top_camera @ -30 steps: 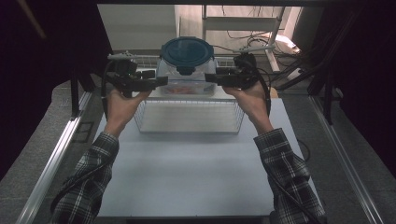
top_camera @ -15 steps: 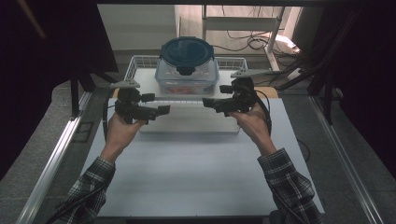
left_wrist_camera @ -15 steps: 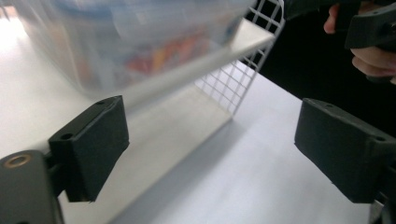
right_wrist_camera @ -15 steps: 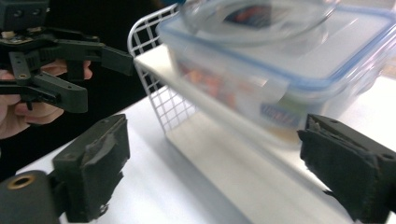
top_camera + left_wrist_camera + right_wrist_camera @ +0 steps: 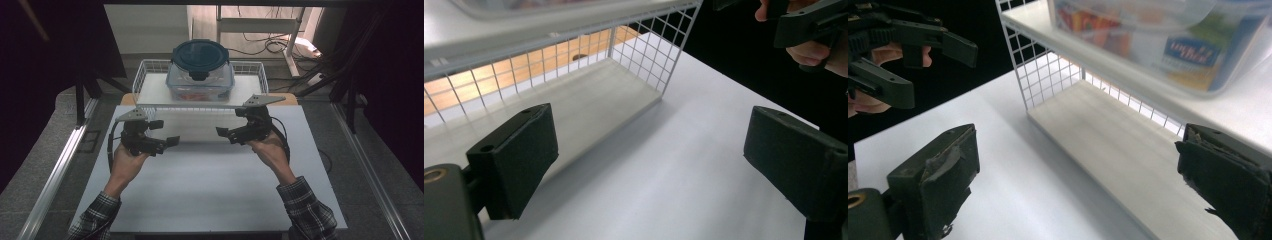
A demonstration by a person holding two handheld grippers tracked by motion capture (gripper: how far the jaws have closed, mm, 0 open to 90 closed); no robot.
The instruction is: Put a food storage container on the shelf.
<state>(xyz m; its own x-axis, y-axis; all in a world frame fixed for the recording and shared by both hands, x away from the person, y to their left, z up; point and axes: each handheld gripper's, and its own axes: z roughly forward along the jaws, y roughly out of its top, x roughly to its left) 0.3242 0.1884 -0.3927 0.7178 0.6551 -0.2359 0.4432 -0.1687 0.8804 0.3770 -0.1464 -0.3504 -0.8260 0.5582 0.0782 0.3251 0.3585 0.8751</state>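
A clear plastic container with a dark blue lid stands on the top shelf of a white wire rack at the back of the table. Food packets show through the container's wall. My left gripper hovers in front of the rack's left end, and my right gripper in front of its right end. Both point inward, and their jaws have just been opening with nothing between them. The left gripper faces the rack's lower shelf. My right gripper stands wide open below the container.
The white table stretches from the rack to the near edge. A metal rail runs along its left side, and cables lie on the floor behind. The opposite gripper shows far off, as does the left one.
Both grippers were level with the container's sides. They have since let go, come down and drawn back toward the near side with jaws opened. The container stays on the rack.
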